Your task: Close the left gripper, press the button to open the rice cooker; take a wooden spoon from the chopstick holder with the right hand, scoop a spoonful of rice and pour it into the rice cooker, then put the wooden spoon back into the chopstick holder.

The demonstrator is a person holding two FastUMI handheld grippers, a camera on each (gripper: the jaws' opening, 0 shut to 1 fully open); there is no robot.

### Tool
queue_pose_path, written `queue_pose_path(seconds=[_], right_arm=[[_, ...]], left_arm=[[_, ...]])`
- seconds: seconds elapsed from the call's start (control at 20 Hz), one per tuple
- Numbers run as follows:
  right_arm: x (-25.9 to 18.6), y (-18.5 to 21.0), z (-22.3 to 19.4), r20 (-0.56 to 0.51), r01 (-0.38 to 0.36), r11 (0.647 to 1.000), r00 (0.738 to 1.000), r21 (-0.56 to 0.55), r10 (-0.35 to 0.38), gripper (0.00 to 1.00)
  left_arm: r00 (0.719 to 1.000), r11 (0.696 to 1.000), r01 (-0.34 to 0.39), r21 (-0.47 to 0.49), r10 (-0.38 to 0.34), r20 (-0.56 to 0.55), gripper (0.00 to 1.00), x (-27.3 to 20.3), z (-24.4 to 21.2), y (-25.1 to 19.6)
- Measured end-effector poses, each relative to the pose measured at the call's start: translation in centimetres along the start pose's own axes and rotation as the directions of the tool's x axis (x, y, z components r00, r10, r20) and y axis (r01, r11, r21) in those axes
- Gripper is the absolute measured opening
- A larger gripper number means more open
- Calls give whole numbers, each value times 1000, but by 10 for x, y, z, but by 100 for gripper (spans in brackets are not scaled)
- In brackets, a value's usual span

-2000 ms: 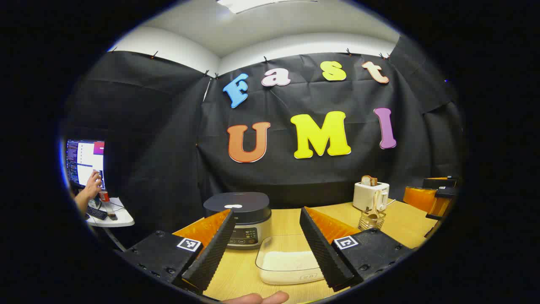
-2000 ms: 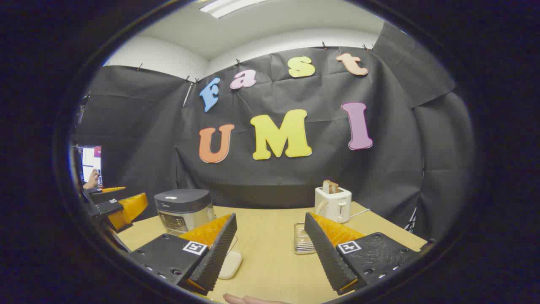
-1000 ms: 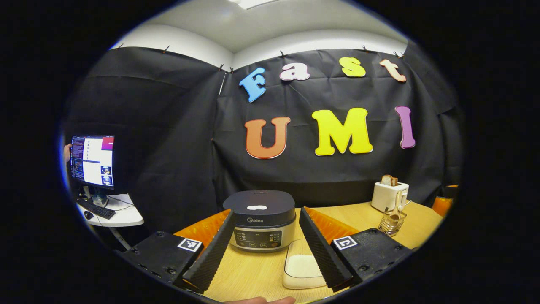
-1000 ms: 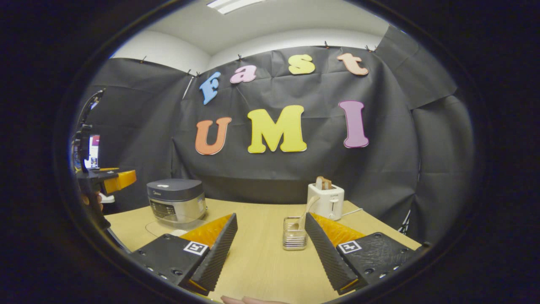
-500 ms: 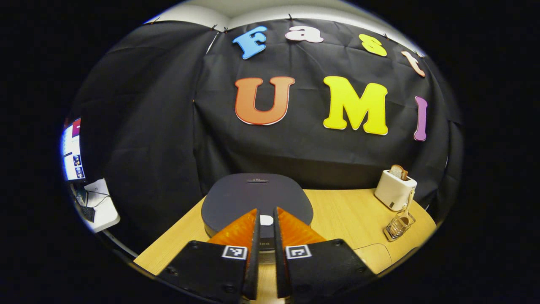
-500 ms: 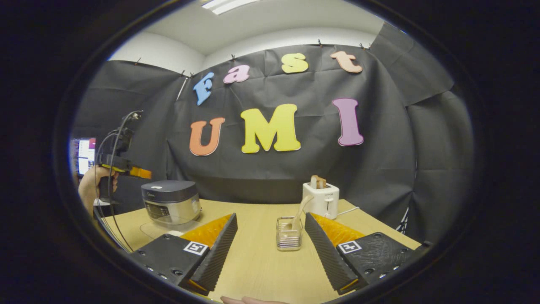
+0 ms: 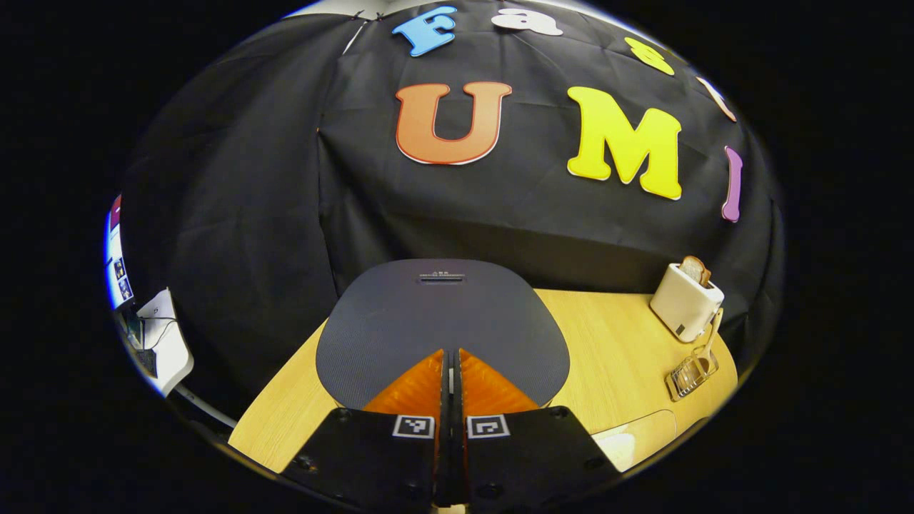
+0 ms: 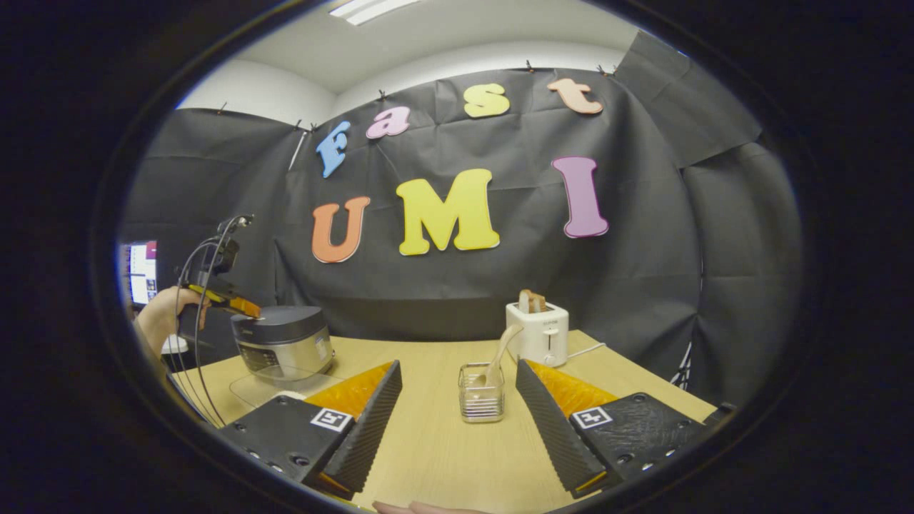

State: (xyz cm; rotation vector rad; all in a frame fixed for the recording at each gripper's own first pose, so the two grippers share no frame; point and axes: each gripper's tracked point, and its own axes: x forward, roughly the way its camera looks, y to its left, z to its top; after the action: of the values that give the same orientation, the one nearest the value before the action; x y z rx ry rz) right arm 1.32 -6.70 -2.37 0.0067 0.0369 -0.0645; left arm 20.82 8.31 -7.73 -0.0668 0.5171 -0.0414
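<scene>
In the left gripper view, the left gripper [image 7: 450, 355] has its two fingers pressed together with nothing between them, and its tips point down at the front of the rice cooker [image 7: 443, 321]. The lid is still down, so the button step is not done yet. In the right gripper view, the right gripper [image 8: 458, 378] has its fingers wide apart and holds nothing, low over the counter [image 8: 443, 457]. The wooden spoon [image 8: 498, 357] still leans in the chopstick holder [image 8: 481, 394], right ahead between the fingers. Far off, a hand [image 8: 163, 318] holds the left gripper tilted down onto the cooker's lid. Scooping, pouring and putting back are all left.
</scene>
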Motion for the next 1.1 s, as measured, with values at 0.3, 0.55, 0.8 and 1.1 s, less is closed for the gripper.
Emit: queue_pose_path(seconds=[0.3, 0.55, 0.8, 1.1], right_arm=[[14, -17, -8, -27, 17, 1000, 999, -7, -18, 95], [56, -41, -18, -104, 45, 999, 994, -13, -47, 95], [107, -51, -24, -168, 48, 999, 985, -7, -48, 92], [170, -51, -29, -230, 36, 999, 972, -20, -40, 96]], left_arm=[[999, 1000, 26, 2, -26, -39, 3, -6, -6, -3], [998, 1000, 29, -2, -29, -56, 3, -9, -10, -2], [1000, 1000, -13, 21, 13, -13, 3, -11, 2, -1], [962, 995, -71, 75, 49, 268, 20, -41, 74, -11]])
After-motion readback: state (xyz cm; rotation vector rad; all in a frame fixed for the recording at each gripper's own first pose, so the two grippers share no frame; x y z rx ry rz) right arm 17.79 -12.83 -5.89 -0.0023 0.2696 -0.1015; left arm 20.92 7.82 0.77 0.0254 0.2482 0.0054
